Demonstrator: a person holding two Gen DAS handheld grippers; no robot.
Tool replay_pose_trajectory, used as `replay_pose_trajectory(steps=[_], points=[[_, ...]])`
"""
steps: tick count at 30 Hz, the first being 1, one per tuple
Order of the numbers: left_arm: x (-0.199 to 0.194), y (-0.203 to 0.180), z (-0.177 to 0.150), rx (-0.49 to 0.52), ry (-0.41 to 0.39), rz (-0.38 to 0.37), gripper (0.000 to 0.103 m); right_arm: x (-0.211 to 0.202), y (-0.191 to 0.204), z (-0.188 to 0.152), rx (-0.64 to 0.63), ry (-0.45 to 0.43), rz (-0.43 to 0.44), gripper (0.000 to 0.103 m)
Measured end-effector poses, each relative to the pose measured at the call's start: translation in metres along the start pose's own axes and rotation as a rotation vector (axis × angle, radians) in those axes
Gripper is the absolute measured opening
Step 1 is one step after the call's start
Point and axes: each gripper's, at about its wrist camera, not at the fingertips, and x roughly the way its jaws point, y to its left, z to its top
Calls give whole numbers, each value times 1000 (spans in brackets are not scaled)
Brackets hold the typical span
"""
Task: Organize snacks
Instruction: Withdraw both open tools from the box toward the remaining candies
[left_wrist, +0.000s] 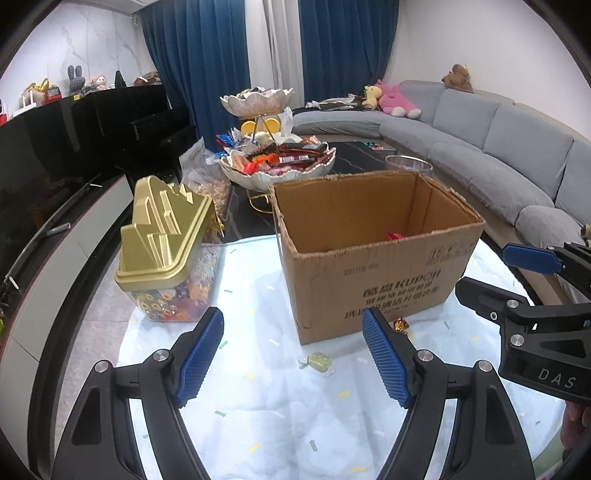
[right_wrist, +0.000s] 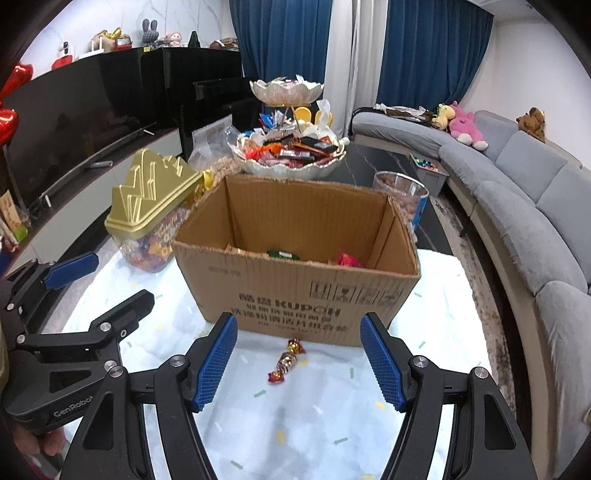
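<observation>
Meanwhile, the cardboard box (right_wrist: 295, 266) stood open-topped on the pale, confetti-patterned cloth (right_wrist: 295, 413), and everything else was placed around it. Inside it, low against the near wall, lay a red packet (right_wrist: 349, 259) and a green packet (right_wrist: 283, 254). Just in front of the box, on the cloth, lay a wrapped candy (right_wrist: 286, 360) with red and gold twisted ends; a second, yellow-green candy (left_wrist: 318, 361) lay near the box's front left corner. Left of the box stood a clear candy jar (left_wrist: 173, 254) with a gold, stepped lid. Behind the box a white tiered snack tray (right_wrist: 291, 151) was heaped with packets, and behind its right corner stood a clear tub (right_wrist: 400, 192) of nuts.

The right hand-held gripper (right_wrist: 299, 363) hovered before the box with its blue pads spread wide, the red and gold candy between and beyond them, nothing held. The left hand-held gripper (left_wrist: 293, 356) was likewise wide apart and empty, facing the box's left front corner.
</observation>
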Motion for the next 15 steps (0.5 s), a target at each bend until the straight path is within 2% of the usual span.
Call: replay_pose_trajectory(steps=[15], points=[[34,0,-34,11,49,-37,77,33,3,-30,5,57,-10,70]])
